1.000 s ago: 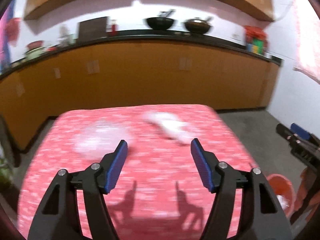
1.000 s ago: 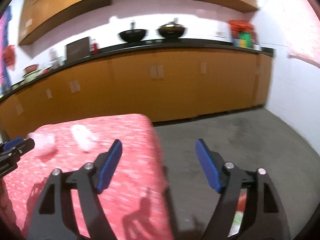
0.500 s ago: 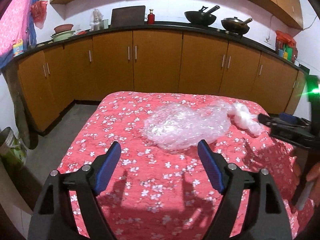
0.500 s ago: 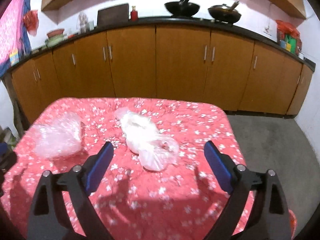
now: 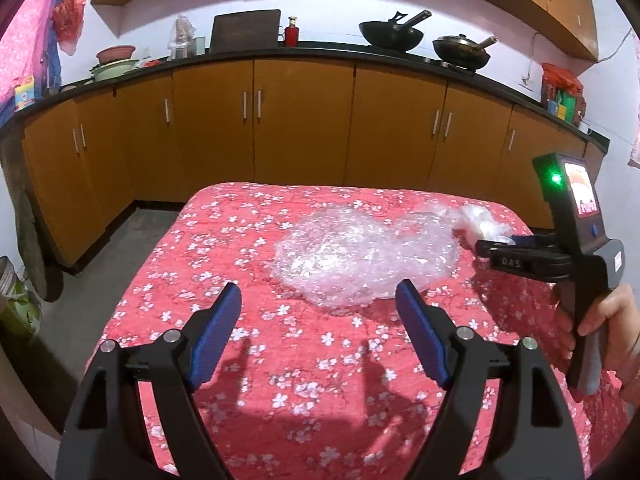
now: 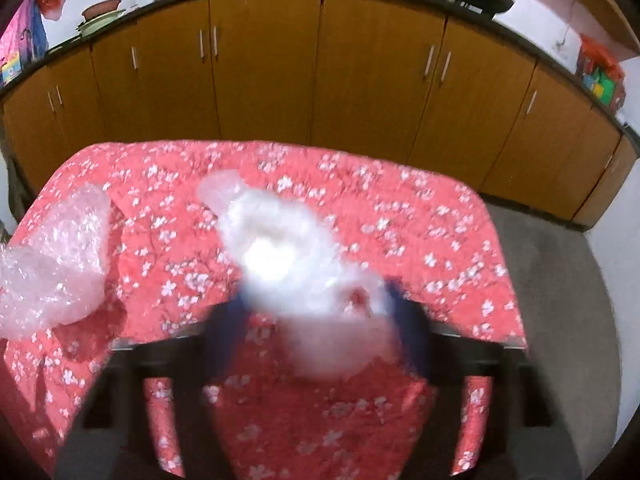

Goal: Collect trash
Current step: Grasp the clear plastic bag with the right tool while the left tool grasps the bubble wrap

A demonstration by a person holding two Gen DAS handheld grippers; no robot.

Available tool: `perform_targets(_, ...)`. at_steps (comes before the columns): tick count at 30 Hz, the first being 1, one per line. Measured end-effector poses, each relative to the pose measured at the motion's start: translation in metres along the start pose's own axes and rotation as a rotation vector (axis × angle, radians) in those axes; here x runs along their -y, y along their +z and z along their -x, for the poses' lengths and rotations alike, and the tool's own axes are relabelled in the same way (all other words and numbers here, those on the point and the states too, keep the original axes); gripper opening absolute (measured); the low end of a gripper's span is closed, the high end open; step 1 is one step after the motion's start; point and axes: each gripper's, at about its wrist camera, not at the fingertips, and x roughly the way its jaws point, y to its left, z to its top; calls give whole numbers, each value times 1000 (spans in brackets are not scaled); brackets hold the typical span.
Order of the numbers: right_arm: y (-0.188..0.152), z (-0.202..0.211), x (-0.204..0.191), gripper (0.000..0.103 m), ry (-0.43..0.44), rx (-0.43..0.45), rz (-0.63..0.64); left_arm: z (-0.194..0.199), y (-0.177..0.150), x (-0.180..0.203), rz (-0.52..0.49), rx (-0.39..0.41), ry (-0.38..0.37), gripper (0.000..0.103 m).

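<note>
A crumpled sheet of bubble wrap (image 5: 360,256) (image 6: 56,264) lies in the middle of the table with the red flowered cloth (image 5: 240,240) (image 6: 420,220). My left gripper (image 5: 318,292) hovers just short of it, open, with nothing between its blue pads. A white plastic bag (image 5: 480,224) (image 6: 296,256) lies to the right of the bubble wrap. My right gripper (image 6: 320,304) (image 5: 492,248) is down on that bag with its jaws closing. The bag fills the gap between the blurred blue pads, which touch its sides.
A hand (image 5: 600,312) holds the right gripper's handle at the table's right side. Orange cabinets (image 5: 304,120) under a dark counter with two pans (image 5: 392,32) run behind the table. Grey floor (image 5: 100,280) shows on the left and on the right (image 6: 560,320).
My right gripper swung from the floor side over the table, came down on the white bag and drew its jaws in around it. The left gripper turned onto the bubble wrap, then held still.
</note>
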Motion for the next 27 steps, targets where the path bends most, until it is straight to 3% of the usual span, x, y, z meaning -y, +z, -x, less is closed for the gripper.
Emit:
perform_targets(1,-3,4,1,24,13,13,-4,-1,0,2,-3,0,-4,80)
perform_targets(3,-10,18,6,22,28,64,-15,-1,0,7,-16,2,-12,80)
perform_targets(8,-31,49,19,20,47,145,-42,-3,3,27,-73,17,-27,82)
perform_targets(19,-56,64,48,20,89,134,-117,-41,17,62,-183,-23,42,81)
perform_targets(23,-59,69,54,21,97,143,-136,-53,19,60,-160,-82,-17,17)
perform_targets(27,-63,75,56,20,98,156,-132,-43,16,49,-121,-65,-73,7)
